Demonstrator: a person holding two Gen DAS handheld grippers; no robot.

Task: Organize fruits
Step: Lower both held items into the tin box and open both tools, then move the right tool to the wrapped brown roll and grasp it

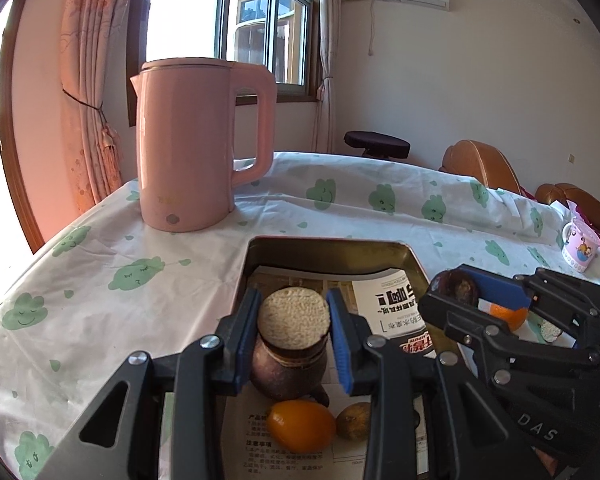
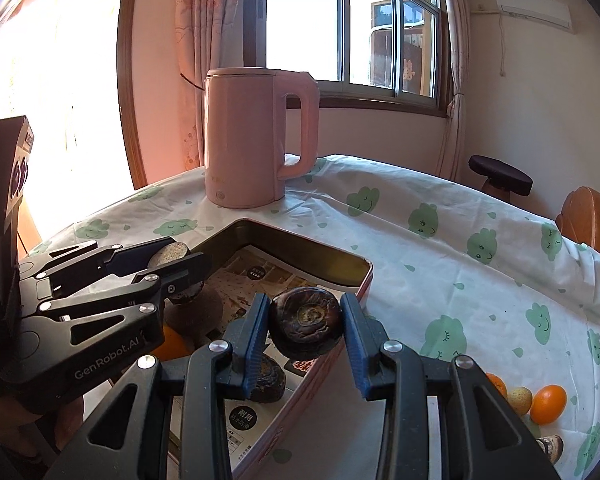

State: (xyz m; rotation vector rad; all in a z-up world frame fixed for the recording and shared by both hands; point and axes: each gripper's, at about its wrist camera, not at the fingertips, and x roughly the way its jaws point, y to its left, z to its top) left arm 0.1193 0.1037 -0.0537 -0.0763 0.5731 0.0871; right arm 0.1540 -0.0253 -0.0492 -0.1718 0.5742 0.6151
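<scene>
My left gripper is shut on a dark brown fruit with a pale cut top and holds it over the paper-lined metal tin. Under it in the tin lie a brown round fruit, an orange and a small tan fruit. My right gripper is shut on a dark wrinkled round fruit above the tin's right rim. It shows in the left wrist view at the right. The left gripper shows in the right wrist view.
A pink kettle stands behind the tin. Two oranges, a tan fruit and a cut brown piece lie on the cloth right of the tin. A pink cup stands far right. Chairs stand behind the table.
</scene>
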